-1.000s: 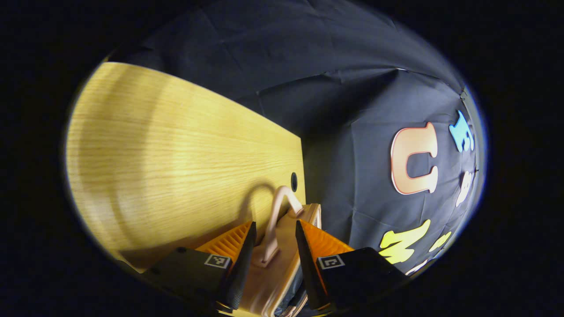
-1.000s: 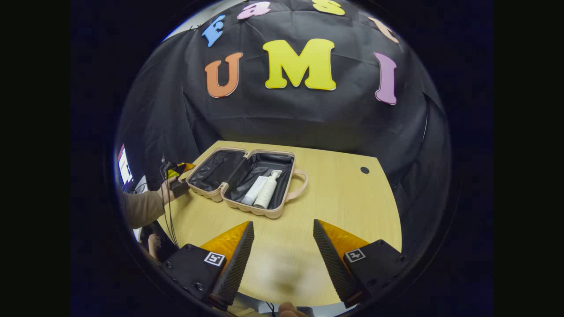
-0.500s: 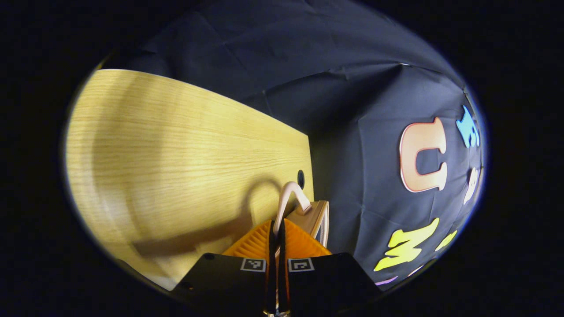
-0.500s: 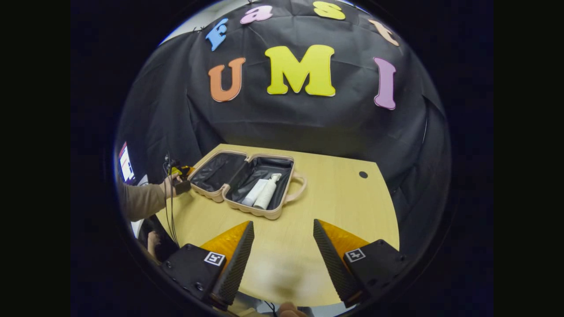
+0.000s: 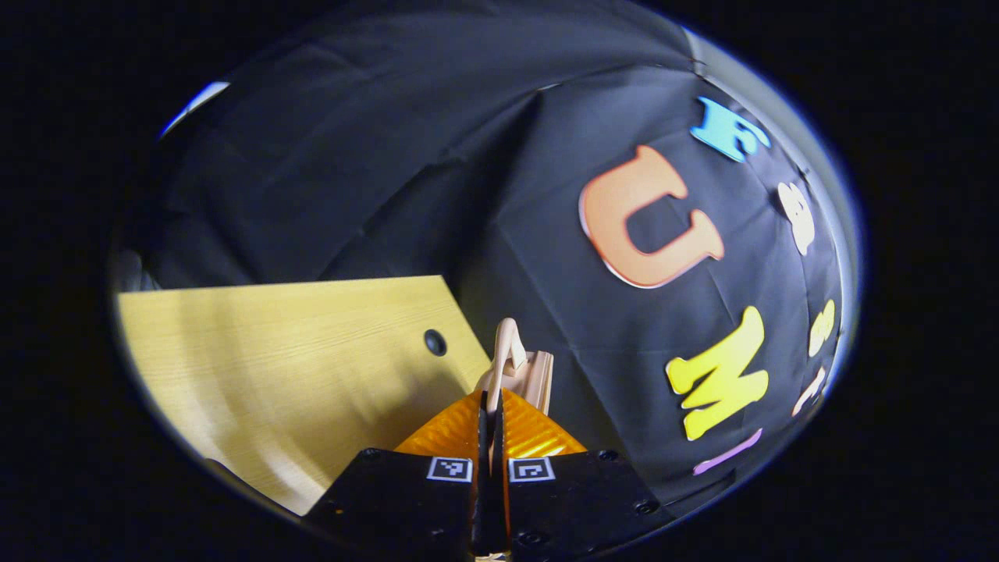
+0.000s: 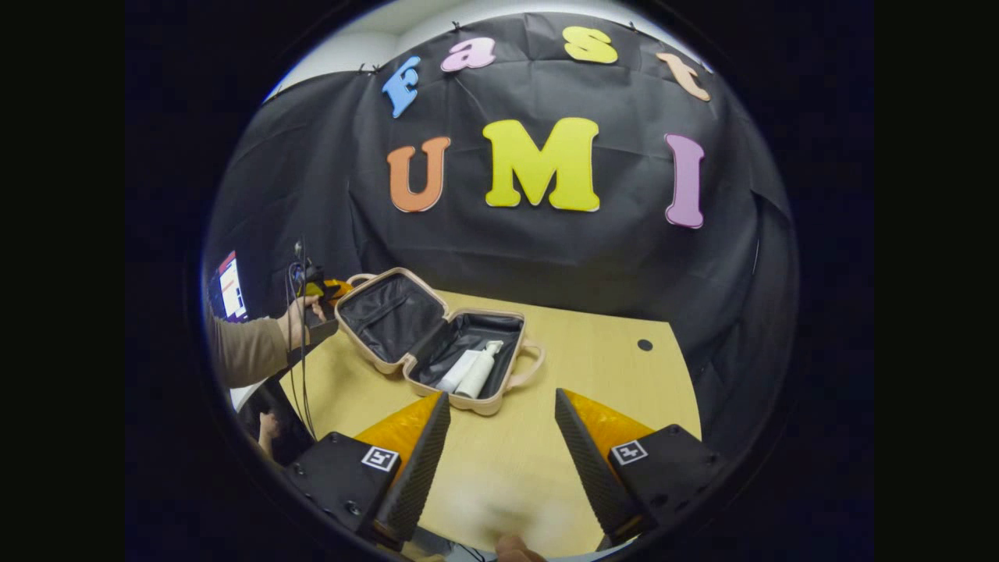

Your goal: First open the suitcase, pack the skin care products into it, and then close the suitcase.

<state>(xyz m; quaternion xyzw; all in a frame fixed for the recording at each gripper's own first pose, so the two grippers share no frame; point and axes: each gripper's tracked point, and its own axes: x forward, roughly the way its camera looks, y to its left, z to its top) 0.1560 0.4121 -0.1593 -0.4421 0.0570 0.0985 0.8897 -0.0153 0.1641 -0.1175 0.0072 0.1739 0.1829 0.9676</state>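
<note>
At the ten o'clock side of the right gripper view, we saw the suitcase (image 6: 437, 343) lying on the wooden tabletop (image 6: 609, 390), its lid half (image 6: 386, 316) tilted up off the surface and its base half flat. Two pale skin care products (image 6: 472, 371), a tube and a pump bottle, lay side by side inside the base. A hand (image 6: 300, 316) at nine o'clock held the left gripper (image 6: 324, 290) against the handle on the raised lid. In the left gripper view, we saw our left gripper (image 5: 492, 406) pressed together on that lid handle (image 5: 507, 351), both fingers pinching it, with the tabletop (image 5: 273, 351) stretching towards nine o'clock. Our right gripper (image 6: 499, 437) hovered spread apart above the tabletop, pinching nothing, at six o'clock from the suitcase and apart from it.
</note>
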